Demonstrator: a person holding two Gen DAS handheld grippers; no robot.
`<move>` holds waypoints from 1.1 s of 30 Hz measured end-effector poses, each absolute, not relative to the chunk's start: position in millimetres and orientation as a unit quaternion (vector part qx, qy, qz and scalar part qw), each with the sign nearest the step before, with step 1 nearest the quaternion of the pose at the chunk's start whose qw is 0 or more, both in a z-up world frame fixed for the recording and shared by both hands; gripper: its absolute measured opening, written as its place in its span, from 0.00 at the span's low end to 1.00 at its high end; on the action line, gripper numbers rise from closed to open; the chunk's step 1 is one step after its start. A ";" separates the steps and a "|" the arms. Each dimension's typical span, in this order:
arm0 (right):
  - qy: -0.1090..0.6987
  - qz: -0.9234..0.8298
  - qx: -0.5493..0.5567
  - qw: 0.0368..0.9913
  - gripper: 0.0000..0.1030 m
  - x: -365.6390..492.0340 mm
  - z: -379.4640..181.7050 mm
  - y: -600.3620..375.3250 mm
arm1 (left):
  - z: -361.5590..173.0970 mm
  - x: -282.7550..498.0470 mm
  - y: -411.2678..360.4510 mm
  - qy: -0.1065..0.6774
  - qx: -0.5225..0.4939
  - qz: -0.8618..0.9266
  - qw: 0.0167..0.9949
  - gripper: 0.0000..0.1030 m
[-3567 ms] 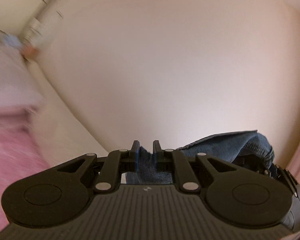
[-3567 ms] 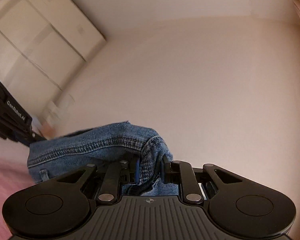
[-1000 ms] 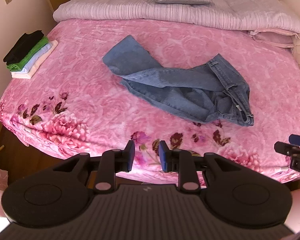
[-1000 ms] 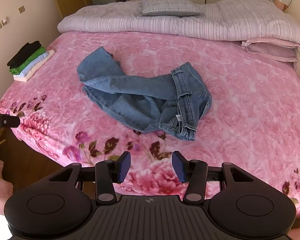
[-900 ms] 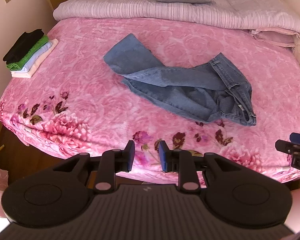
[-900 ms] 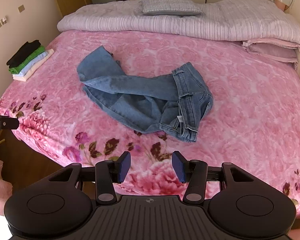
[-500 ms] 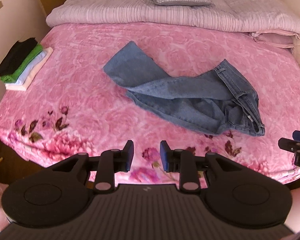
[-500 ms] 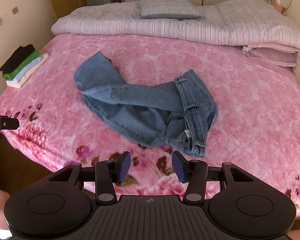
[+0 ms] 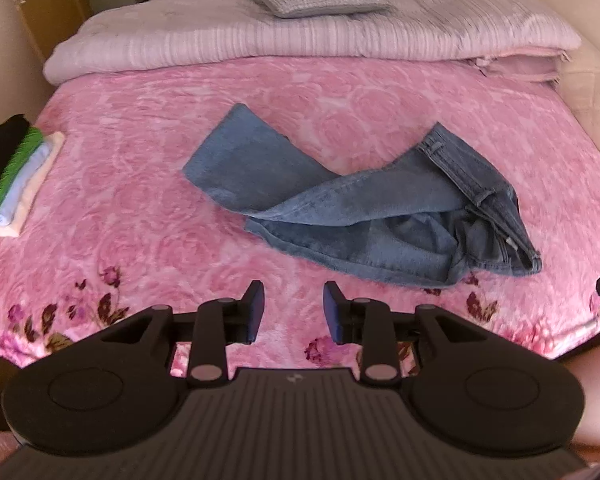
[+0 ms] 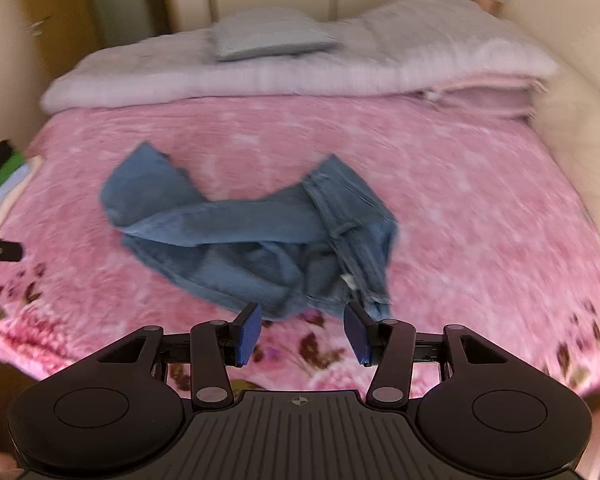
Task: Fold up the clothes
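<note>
Pink bed (image 9: pixel 140 208) carries rumpled jeans (image 9: pixel 364 216), unfolded; folded stack (image 9: pixel 8 184) lies left. Both grippers (image 9: pixel 292 312) (image 10: pixel 302 332) hover, fingers apart, empty.

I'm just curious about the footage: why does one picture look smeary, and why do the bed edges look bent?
Right wrist view: motion blur smears the jeans and blanket, while the right gripper is sharp. Left wrist view: mostly crisp, jeans seams readable. Both: fisheye lenses curve the bed edges and darken the corners.
</note>
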State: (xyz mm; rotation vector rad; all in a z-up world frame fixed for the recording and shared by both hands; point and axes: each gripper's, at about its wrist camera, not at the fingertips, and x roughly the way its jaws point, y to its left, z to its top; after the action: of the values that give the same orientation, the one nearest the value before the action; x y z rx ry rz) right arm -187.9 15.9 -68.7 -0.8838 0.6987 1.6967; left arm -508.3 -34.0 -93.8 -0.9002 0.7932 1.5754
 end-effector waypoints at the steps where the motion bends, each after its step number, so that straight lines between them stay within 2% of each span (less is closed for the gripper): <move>1: 0.296 0.700 -0.370 0.534 0.48 -185.4 -73.0 14.5 | -99.5 -510.8 -33.7 0.339 -0.382 0.660 0.550 0.27; 9: 0.324 0.663 -0.400 0.544 0.48 -179.7 -103.4 12.3 | -131.8 -525.5 -34.7 0.350 -0.403 0.644 0.548 0.27; 24: 0.239 0.682 -0.460 0.516 0.48 -187.5 -155.6 100.2 | -170.7 -515.6 14.1 0.336 -0.454 0.657 0.499 0.28; 33: 0.164 0.683 -0.542 0.462 0.48 -187.2 -235.0 138.3 | -207.4 -472.2 67.2 0.338 -0.475 0.648 0.490 0.28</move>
State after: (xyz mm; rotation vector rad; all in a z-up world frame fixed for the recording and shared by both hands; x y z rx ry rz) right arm -187.2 138.3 -235.0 -1.3332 0.4034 1.6794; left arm -472.2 67.2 -207.4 -1.1532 0.8215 1.5741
